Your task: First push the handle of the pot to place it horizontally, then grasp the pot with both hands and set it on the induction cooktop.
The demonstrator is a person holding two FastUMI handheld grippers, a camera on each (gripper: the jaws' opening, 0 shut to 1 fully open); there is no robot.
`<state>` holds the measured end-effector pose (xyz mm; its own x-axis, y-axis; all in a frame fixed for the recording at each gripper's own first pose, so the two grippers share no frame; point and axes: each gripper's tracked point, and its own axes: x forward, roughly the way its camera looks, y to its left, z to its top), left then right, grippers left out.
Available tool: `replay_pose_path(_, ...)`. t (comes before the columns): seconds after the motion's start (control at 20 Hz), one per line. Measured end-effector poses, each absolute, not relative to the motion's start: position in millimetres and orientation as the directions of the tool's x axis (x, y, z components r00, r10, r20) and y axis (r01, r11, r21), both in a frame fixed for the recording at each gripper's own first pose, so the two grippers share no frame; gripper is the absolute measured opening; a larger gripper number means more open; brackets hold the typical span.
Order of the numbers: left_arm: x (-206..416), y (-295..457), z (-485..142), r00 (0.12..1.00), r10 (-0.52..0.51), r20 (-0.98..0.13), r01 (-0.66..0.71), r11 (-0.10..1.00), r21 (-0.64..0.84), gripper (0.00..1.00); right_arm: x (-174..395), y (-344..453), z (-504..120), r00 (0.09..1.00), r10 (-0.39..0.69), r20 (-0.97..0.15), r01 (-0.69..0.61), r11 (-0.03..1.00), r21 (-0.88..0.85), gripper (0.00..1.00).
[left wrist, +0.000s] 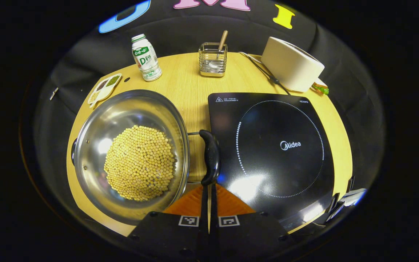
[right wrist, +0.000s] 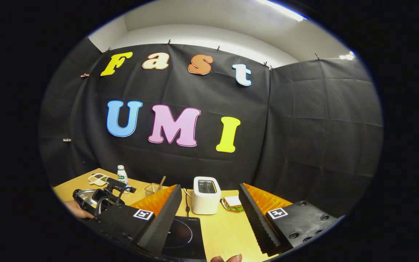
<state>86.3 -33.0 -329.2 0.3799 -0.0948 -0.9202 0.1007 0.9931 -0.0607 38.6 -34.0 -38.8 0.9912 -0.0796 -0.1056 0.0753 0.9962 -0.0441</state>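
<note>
Pot (left wrist: 131, 154), full of beans, rests on the tabletop (left wrist: 191, 83) left of the induction cooktop (left wrist: 271, 145). My left gripper (left wrist: 209, 187), fingers pressed together, meets the handle (left wrist: 210, 156) to push it; my right gripper (right wrist: 209, 214) waits, fingers spread.

Pot (left wrist: 129, 156) is shiny silver steel w/ a pile of pale yellow beans (left wrist: 139, 162), handle (left wrist: 210, 157) glossy black. Cooktop (left wrist: 273, 145) black glass w/ a white dotted ring. Table (left wrist: 187, 87) light wood grain. Toaster (left wrist: 291, 63) cream-white, bottle (left wrist: 146, 57) white w/ green label + cap. Wire holder (left wrist: 213, 60) silver.
</note>
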Motion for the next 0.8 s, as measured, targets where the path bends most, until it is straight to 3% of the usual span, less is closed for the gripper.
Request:
replay_pose_path(0.4,52.2,31.9,-267.2,0.565,-0.134,-0.815,0.055,0.991,-0.125,0.06,46.2,57.2,-90.4,0.931,0.182,-0.316,-0.142,0.979,0.143,0.98)
replay_pose_path(0.5,50.7,55.9,-248.3,0.613,-0.139,-0.778,0.037,0.988,-0.147,0.10,48.7,85.7,-107.4,0.896,0.251,-0.366,-0.195,0.964,0.183,0.98)
replay_pose_path(0.6,51.5,88.4,-232.8,0.656,-0.118,-0.745,0.024,0.990,-0.136,0.25,50.9,112.6,-124.7,0.855,0.307,-0.418,-0.232,0.947,0.221,0.98)
replay_pose_path(0.8,53.6,150.7,-223.6,0.685,-0.087,-0.723,-0.010,0.992,-0.128,0.65,54.5,158.5,-160.8,0.764,0.381,-0.521,-0.272,0.922,0.275,0.99)
